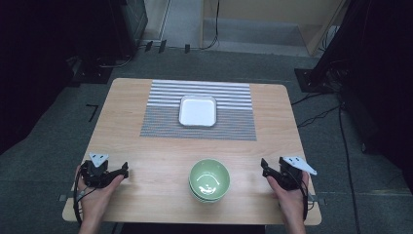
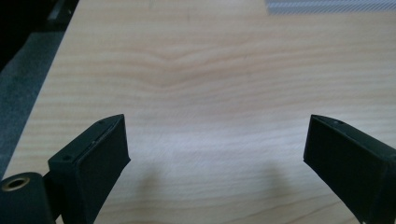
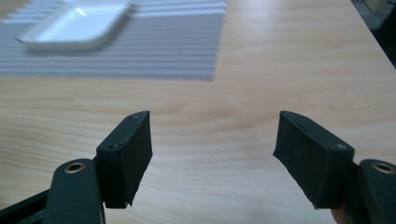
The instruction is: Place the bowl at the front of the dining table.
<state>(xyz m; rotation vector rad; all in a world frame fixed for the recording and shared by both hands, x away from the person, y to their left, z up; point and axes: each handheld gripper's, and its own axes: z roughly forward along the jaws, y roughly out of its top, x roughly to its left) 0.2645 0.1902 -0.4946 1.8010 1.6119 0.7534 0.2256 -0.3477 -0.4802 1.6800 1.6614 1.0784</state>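
The green bowls point(image 1: 209, 180), stacked, stand at the near edge of the pale wood tabletop point(image 1: 160, 151), midway between the left gripper point(image 1: 122, 171) and the right gripper point(image 1: 266, 168). Both sets of fingers are spread wide with nothing between them. Beyond the bowls a white dish point(image 1: 197, 110) sits on a striped mat point(image 1: 234, 126). Grey carpet point(image 1: 44, 161) and cables surround the tabletop.

On the table point(image 1: 146, 146), the mat point(image 1: 160, 122) lies toward the far side with the tray point(image 1: 197, 110) on its middle. The stacked bowls point(image 1: 209, 179) sit near the front edge, between the left gripper point(image 1: 124, 172) and the right gripper point(image 1: 264, 165), apart from both
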